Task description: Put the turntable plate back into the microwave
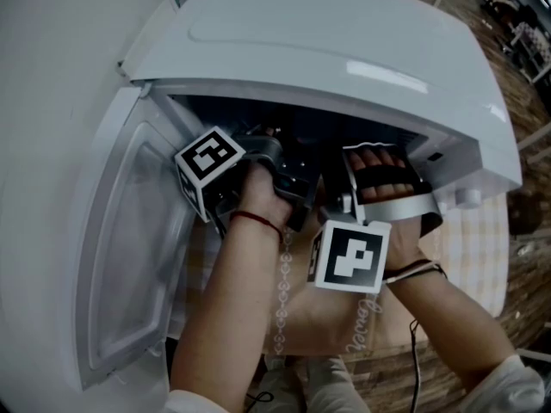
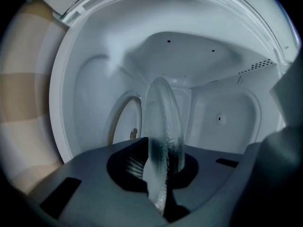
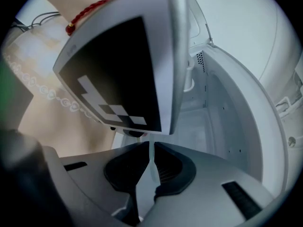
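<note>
The glass turntable plate shows edge-on inside the white cavity of the microwave, and my left gripper is shut on its rim. In the right gripper view the same plate appears as a thin clear sliver, with my right gripper shut on it. In the head view both hands reach into the dark opening side by side, their marker cubes, left and right, just outside it. There the plate and both sets of jaws are hidden.
The microwave door hangs open at the left. A roller ring lies against the cavity surface beside the plate. A beige patterned cloth covers the table below the opening. The left gripper's cube fills much of the right gripper view.
</note>
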{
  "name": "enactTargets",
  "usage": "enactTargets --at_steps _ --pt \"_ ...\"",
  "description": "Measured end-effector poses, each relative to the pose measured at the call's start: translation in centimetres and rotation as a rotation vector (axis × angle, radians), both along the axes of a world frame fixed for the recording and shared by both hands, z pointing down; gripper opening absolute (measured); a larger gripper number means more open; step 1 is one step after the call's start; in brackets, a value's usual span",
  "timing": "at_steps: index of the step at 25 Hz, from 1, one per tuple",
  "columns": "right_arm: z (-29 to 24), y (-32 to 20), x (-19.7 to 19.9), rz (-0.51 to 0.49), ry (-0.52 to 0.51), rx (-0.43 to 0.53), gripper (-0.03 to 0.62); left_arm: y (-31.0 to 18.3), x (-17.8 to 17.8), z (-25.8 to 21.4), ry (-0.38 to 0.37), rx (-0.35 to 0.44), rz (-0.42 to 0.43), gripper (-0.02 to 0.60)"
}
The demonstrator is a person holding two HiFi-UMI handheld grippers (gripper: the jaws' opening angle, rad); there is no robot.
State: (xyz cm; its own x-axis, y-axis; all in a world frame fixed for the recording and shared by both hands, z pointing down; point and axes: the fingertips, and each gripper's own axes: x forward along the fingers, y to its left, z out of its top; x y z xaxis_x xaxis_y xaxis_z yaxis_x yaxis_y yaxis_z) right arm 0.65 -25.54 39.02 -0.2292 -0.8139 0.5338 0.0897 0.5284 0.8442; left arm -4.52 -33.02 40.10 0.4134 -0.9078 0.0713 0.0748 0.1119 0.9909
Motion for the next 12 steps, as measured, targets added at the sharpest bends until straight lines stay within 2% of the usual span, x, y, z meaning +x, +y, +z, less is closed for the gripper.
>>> enactTargets --at_steps 6,9,12 --pt "-0.2 0.0 -0.3 0.017 -0.046 -0.044 0.049 -0.1 -0.2 -0.3 0.002 0.007 0.001 0.033" --pt "0.1 -0.1 -0.3 0.033 -0.050 -0.065 0.050 -0.1 -0.1 -0.8 0.008 0.036 0.033 0.121" --pt "0.5 -0.1 -0.2 0.049 -0.051 -0.086 0.051 0.7 0.9 -1.0 -0.016 0.041 0.109 0.141"
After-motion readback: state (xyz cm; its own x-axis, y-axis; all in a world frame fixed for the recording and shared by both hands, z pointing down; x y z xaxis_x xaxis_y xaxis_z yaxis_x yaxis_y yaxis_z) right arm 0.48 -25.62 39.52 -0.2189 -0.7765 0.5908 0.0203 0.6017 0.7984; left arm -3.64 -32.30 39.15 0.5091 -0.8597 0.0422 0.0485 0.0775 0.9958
